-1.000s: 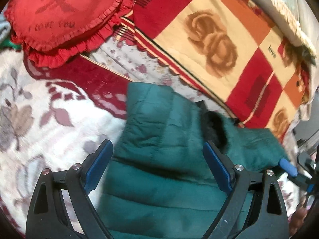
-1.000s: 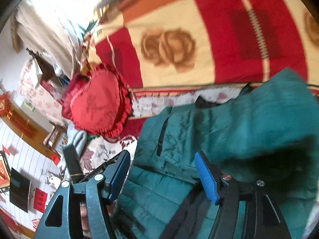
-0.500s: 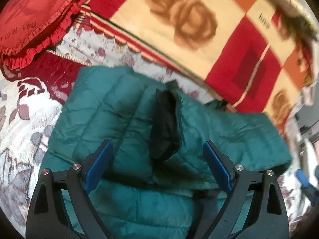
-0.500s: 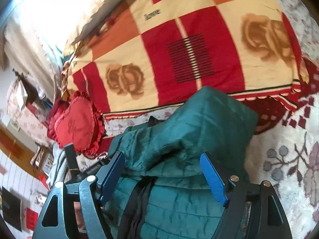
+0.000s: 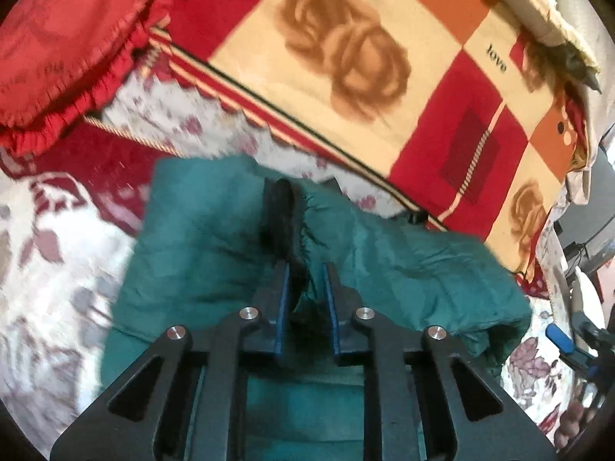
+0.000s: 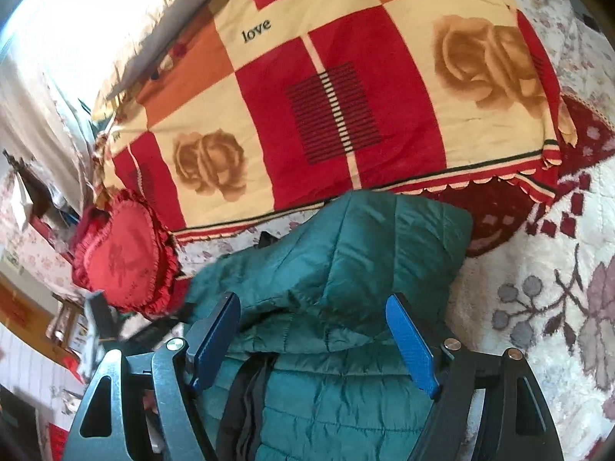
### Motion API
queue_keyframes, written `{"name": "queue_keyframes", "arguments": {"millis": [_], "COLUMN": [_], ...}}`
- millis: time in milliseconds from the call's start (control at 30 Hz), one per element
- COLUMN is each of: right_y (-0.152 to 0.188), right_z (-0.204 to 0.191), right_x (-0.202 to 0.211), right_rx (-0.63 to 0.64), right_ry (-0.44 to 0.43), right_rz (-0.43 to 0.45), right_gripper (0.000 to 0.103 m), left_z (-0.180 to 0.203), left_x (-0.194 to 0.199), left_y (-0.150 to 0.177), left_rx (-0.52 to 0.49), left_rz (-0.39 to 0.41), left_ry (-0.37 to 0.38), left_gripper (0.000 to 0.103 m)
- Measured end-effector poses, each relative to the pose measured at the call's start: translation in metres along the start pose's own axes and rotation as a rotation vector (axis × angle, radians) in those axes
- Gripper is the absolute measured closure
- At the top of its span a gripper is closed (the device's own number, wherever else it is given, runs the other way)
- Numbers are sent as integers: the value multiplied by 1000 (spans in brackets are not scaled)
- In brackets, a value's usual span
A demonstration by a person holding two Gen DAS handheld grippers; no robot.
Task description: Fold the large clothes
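A teal quilted jacket (image 5: pixel 200 253) lies folded over on the floral bedspread; it also shows in the right wrist view (image 6: pixel 346 269). My left gripper (image 5: pixel 305 272) is shut on the jacket's black-lined edge (image 5: pixel 282 215), which bunches between the blue pads. My right gripper (image 6: pixel 315 315) is open and empty, its jaws wide apart over the folded upper part of the jacket. The right gripper's blue tip (image 5: pixel 557 336) shows at the far right of the left wrist view.
A red, cream and orange rose-patterned blanket (image 5: pixel 384 77) lies beyond the jacket, also in the right wrist view (image 6: pixel 326 96). A red heart-shaped frilled cushion (image 5: pixel 57 50) sits at the left, also in the right wrist view (image 6: pixel 123 261). White floral bedspread (image 6: pixel 538 307) lies to the right.
My left gripper has closed from wide open onto the jacket's black-lined edge. My right gripper has stayed open and shifted over the folded jacket.
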State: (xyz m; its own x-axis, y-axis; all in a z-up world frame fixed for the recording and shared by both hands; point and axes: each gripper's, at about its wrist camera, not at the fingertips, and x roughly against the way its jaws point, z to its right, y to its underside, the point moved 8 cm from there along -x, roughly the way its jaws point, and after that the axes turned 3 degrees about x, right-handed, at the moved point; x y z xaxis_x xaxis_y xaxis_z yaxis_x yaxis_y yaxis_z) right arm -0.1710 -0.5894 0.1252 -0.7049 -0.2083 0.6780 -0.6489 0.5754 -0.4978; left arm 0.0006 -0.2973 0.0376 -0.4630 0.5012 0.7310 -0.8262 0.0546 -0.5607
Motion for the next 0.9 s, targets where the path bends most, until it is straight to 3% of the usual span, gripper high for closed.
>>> {"name": "queue_keyframes", "arguments": {"millis": [167, 300, 433, 533, 633, 733, 900], "right_y": [3, 15, 54, 84, 90, 80, 37], "right_z": [-11, -29, -34, -30, -30, -28, -7], "right_x": [-30, -71, -113, -125, -120, -99, -49], "right_rx": [10, 119, 233, 314, 354, 319, 258], "right_ry": [27, 96, 226, 289, 285, 222, 267], "right_rz": [-42, -112, -229, -261, -262, -251, -87], "right_gripper": [27, 27, 27, 26, 27, 27, 27], "left_z": [-33, -58, -66, -69, -71, -69, -62], "left_x": [17, 10, 3, 2, 4, 11, 26], "left_y": [-1, 14, 25, 26, 26, 22, 15], "left_rx": [2, 14, 6, 6, 6, 4, -32], "left_rz": [17, -12, -24, -29, -30, -17, -8], "left_ry": [-26, -48, -59, -60, -61, -55, -77], "left_gripper": [92, 92, 92, 92, 92, 92, 90]}}
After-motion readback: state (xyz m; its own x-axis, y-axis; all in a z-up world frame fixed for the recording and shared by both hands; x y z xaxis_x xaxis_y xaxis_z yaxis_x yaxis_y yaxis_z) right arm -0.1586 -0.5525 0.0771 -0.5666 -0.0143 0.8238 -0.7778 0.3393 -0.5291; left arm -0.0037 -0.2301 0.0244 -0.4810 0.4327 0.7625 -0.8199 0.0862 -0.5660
